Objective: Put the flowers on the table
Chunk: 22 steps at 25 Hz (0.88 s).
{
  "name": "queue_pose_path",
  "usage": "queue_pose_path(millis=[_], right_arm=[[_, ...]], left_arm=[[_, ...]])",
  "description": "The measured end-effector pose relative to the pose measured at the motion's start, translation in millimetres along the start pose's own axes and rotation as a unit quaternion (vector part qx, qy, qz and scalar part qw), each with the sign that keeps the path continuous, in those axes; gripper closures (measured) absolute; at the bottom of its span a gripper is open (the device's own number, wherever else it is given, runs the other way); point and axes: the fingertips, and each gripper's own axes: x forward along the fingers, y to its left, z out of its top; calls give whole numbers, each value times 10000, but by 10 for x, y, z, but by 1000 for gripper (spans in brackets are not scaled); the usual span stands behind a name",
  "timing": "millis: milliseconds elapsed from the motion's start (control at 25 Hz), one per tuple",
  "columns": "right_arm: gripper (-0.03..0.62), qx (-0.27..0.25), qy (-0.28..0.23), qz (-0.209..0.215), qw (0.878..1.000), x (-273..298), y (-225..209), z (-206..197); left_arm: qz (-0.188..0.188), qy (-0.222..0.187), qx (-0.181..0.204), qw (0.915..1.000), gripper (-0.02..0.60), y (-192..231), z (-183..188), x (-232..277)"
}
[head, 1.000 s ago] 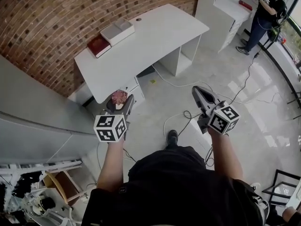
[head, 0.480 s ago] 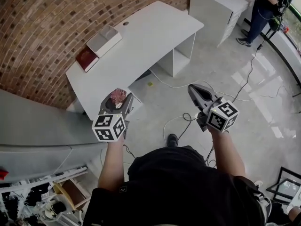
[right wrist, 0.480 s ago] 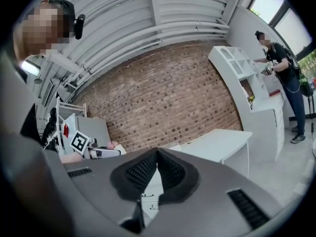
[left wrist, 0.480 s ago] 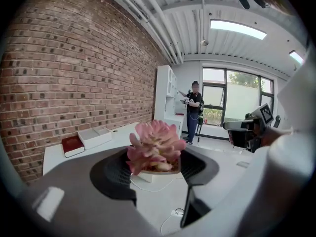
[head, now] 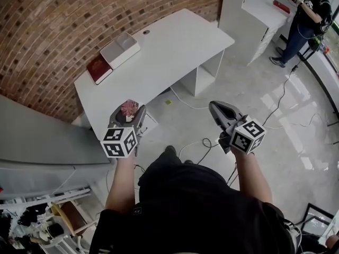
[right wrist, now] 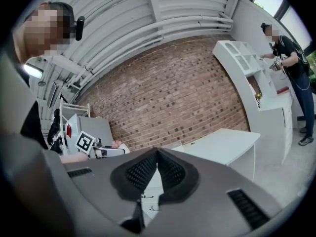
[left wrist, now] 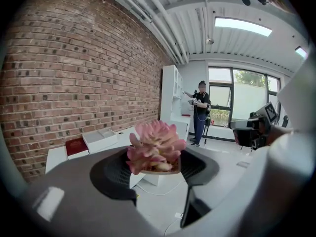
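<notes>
Flowers (left wrist: 153, 144), a pink cluster clamped upright in the left gripper (head: 130, 115), hang by the white table's (head: 169, 46) near corner, bare tabletop ahead toward 1 o'clock; right gripper (head: 213, 107), jaws together on nothing, is farther off at 3 o'clock.

Broad bare stretch of worktop (head: 175, 41) open just ahead of left tongs (head: 128, 115) clamped on flowers (left wrist: 153, 144). Blocked only at far-left end by red book (head: 98, 69) and white box (head: 121, 50), close beside brick wall (head: 53, 30).
</notes>
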Motion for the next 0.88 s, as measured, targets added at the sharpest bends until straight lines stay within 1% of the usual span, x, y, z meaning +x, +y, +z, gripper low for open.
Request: queue_pose_path(millis=[280,480,600,760,880], right_arm=[[585,77,347,95,9993,492,-349,-55],[585,37,483,265,9985,1149,-611,-13],[585,117,581,268,9979,1538,-841,34],[585,204,702,231,9971,2092,-1176,95],[585,222,702,234,9970,2493,-1370,187]], left_arm=[[182,109,-331,9992,310,392,-114,414],[217,187,-381,9989,310,815,-76,879],[173,298,-358,9988,310,1037,37,1222],[13,307,-280,9991,310,1328,303,1784],[-45,351,-252,9991,310,1565,398,2124]])
